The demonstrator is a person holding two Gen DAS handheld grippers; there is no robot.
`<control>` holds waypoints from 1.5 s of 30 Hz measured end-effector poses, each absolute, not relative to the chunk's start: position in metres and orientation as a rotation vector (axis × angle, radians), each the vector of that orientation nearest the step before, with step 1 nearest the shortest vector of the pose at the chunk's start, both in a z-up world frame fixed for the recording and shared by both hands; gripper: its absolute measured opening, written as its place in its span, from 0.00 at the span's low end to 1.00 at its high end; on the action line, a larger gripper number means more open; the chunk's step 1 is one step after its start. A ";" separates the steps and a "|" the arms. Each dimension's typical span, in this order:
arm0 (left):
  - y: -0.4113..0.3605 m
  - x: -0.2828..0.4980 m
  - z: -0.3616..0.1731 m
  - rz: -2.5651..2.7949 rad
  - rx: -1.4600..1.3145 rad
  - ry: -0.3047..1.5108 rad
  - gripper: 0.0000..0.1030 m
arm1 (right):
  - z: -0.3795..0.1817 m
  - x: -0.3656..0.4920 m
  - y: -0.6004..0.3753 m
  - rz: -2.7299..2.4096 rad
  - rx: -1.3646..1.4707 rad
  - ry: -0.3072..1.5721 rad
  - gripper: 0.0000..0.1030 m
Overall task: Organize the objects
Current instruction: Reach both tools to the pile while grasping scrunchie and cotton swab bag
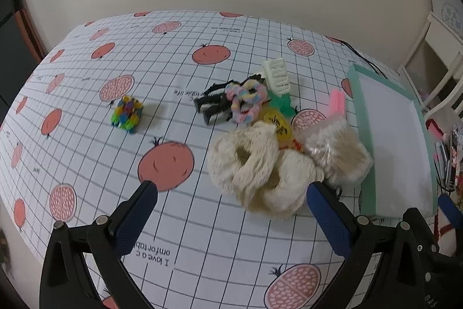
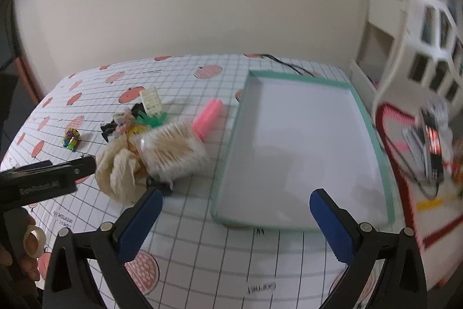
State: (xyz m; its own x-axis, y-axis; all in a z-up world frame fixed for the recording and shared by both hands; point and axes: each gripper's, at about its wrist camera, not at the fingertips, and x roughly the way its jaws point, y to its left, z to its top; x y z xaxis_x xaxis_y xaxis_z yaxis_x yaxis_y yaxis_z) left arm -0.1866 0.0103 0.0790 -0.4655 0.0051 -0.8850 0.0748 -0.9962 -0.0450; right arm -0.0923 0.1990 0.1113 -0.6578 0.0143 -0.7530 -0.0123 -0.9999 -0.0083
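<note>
Hovering both tongs, left (image 1: 231, 193) and right (image 2: 235, 200), agape and empty. The tray (image 2: 373, 135), frame right, holds nothing; the pile (image 1: 260, 135) waits mid-table.

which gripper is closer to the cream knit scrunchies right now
Left. The left gripper is open right at the cream scrunchies, one finger beside them. The right gripper is open over the near edge of the green-rimmed tray, off to their right.

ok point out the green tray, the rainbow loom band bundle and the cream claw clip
green tray (image 2: 373, 132), right wrist view, on its right rim
rainbow loom band bundle (image 1: 127, 115), left wrist view, on its middle
cream claw clip (image 1: 277, 75), left wrist view, on its toothed body
</note>
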 end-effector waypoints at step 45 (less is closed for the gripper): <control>0.014 -0.232 0.022 -2.526 1.922 0.364 0.82 | 0.041 -0.182 0.135 2.906 -1.543 -0.162 0.89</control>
State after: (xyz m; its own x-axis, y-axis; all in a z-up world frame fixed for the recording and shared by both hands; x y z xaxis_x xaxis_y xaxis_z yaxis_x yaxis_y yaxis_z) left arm -0.2320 0.0145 0.0217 -0.2756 0.1791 -0.9444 0.0947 -0.9726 -0.2121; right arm -0.1818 0.1347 0.0412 -0.5523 -0.0885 -0.8289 0.1802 -0.9835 -0.0150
